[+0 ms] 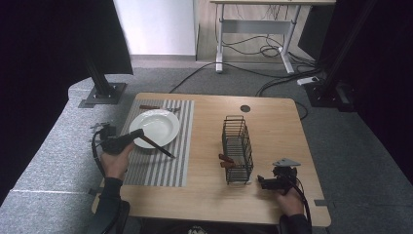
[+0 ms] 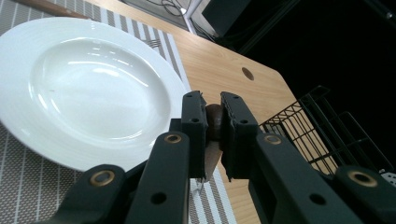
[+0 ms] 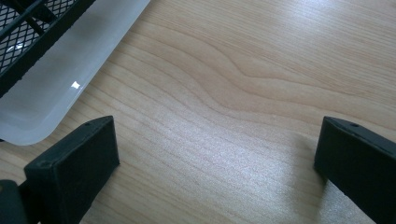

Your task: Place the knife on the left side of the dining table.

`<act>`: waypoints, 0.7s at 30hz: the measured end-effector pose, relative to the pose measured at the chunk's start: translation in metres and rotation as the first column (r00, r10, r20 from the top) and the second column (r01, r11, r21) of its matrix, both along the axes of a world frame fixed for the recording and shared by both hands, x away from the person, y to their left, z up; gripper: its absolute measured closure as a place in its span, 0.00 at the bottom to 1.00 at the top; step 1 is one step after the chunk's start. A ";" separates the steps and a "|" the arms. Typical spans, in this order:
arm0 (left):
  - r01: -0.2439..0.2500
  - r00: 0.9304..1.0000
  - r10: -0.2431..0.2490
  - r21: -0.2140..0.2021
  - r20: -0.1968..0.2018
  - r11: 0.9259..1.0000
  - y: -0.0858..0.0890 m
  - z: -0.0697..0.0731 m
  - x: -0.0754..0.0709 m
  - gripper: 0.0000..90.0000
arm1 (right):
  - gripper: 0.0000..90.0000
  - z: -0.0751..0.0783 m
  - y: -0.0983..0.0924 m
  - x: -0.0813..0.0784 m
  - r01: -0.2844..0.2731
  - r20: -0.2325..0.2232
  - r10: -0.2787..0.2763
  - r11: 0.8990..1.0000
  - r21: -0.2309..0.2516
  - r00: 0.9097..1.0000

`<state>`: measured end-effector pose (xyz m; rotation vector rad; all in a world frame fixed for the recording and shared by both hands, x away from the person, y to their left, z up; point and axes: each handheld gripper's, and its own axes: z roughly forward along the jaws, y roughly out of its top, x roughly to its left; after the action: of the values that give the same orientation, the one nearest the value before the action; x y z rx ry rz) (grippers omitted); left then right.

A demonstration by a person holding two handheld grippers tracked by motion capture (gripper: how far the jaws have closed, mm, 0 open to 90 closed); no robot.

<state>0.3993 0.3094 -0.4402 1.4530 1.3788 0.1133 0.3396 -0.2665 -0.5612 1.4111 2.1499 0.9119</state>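
My left gripper (image 1: 138, 135) hovers over the near right rim of a white plate (image 1: 155, 126) on a striped placemat (image 1: 160, 158). It is shut on a brown wooden-handled utensil (image 1: 157, 146) that slants right and toward me. In the left gripper view the handle (image 2: 214, 121) is pinched between the jaws of the left gripper (image 2: 213, 105), with the plate (image 2: 88, 88) just beyond. My right gripper (image 1: 261, 182) rests low on the table near its front right, beside a black wire rack (image 1: 237, 146). In its own view the right gripper (image 3: 217, 144) is open, with bare wood between its jaws.
Another wooden-handled utensil (image 1: 157, 107) lies on the placemat beyond the plate. Brown handles (image 1: 225, 161) stick out of the rack's near left side. The rack's translucent drip tray (image 3: 60, 79) lies to the left of my right jaws. A round hole (image 1: 245, 108) is in the tabletop's far side.
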 end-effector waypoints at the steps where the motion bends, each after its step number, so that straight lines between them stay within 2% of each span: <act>1: 0.002 1.000 -0.002 0.003 0.001 1.000 0.001 -0.001 0.000 0.89 | 0.00 0.000 0.000 0.000 -0.001 0.000 0.001 1.000 0.000 1.000; 5: -0.012 1.000 0.012 0.025 0.015 1.000 0.004 -0.005 0.000 0.88 | 0.00 0.000 0.000 0.000 0.000 0.000 0.000 1.000 0.000 1.000; 7: -0.036 0.999 0.034 0.062 0.023 0.997 0.007 -0.008 -0.001 0.87 | 0.00 0.000 0.000 0.000 -0.001 -0.001 0.001 1.000 0.000 1.000; 9: -0.041 0.999 0.039 0.069 0.025 0.997 0.009 -0.010 -0.001 0.86 | 0.00 0.000 0.000 0.000 -0.001 -0.001 0.001 1.000 0.000 1.000; 12: -0.067 0.997 0.063 0.106 0.035 0.992 0.012 -0.016 -0.003 0.83 | 0.00 0.000 0.000 0.000 0.000 0.000 0.000 1.000 0.000 1.000; 21: -0.108 0.994 0.102 0.164 0.044 0.980 0.020 -0.030 -0.002 0.78 | 0.00 0.000 0.000 0.000 -0.001 -0.001 0.001 1.000 0.000 1.000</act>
<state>0.3972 0.3290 -0.4697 1.5077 1.4450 0.3273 0.3396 -0.2666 -0.5612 1.4112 2.1507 0.9123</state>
